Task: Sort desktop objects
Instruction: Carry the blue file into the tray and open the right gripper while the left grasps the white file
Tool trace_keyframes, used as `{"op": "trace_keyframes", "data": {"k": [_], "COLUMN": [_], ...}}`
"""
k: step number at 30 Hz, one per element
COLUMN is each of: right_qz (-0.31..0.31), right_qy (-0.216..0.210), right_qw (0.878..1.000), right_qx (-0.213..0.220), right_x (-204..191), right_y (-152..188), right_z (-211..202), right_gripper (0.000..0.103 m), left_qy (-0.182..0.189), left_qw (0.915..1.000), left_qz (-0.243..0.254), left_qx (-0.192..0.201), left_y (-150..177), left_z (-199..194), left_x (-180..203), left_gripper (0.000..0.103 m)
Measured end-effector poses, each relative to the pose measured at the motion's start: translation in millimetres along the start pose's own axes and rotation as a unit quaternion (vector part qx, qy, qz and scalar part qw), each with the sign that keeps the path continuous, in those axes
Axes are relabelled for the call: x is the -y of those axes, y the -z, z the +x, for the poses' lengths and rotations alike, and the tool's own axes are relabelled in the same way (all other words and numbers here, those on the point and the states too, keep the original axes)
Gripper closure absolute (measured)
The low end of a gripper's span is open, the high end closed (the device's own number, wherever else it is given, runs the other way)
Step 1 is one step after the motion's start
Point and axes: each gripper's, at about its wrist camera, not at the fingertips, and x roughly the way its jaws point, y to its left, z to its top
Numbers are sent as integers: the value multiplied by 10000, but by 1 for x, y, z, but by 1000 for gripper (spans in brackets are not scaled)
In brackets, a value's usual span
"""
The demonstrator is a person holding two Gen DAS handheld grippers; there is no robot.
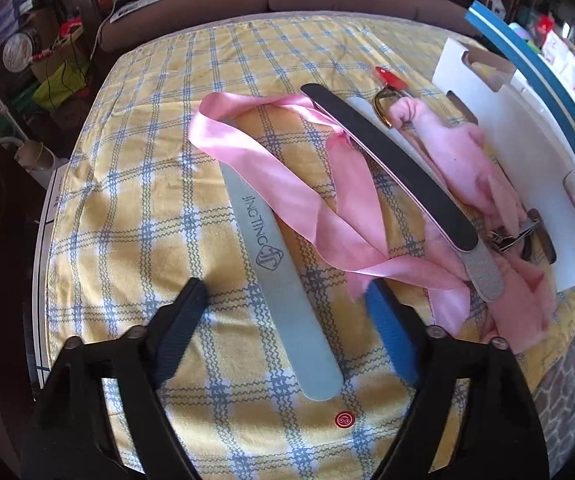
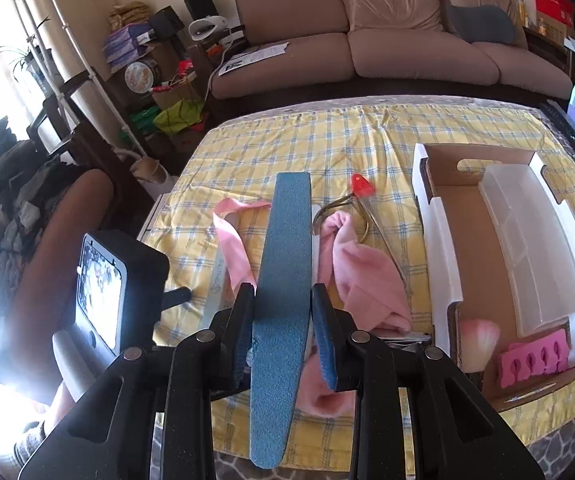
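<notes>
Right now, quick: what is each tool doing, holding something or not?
Left tool: open, holding nothing, its fingers either side of the grey nail file on the table.
Right tool: closed on the blue nail file.

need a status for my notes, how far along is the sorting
Early. Done: brush and toe separator lie in the box. In hand: the right hand-held gripper grips a blue file. Left: grey file, black file, ribbon, cloth, with the left hand-held gripper open.
</notes>
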Motion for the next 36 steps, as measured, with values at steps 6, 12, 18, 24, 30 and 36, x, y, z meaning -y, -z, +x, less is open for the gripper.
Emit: {"op": "trace_keyframes", "data": {"k": [6, 12, 18, 24, 30, 36], "right_qz": [50, 150, 246, 393, 697, 676], "right_qy": [-96, -184, -159, -72, 46, 607], "right_qw": [9998, 9990, 9984, 9980, 9974, 9941], "right_qx": [177, 380, 478, 485, 181, -591], "right_x": [9, 23, 42, 66, 108, 147], "right_y": [-5, -15, -12, -11, -30, -64], "right_z": [-21, -51, -73, -89, -77, -15], "right_gripper": [74, 74, 74, 74, 74, 74], "left_qy": [887, 1610, 1666, 1994, 1924, 1903], "left_qw": [9926, 9783, 9780, 9689, 9719, 9723], "left_qz": [-815, -1220, -1198, -1462, -1345, -1353], "left_qx": [-180, -462, -371, 111, 194, 69], "left_y": [4, 25, 53, 50, 28, 25], "left_z": [-15, -40, -64, -112, -128, -109], "left_x": [-44, -74, -80, -99, -96, -81], "left_gripper": [86, 86, 86, 86, 86, 86]}}
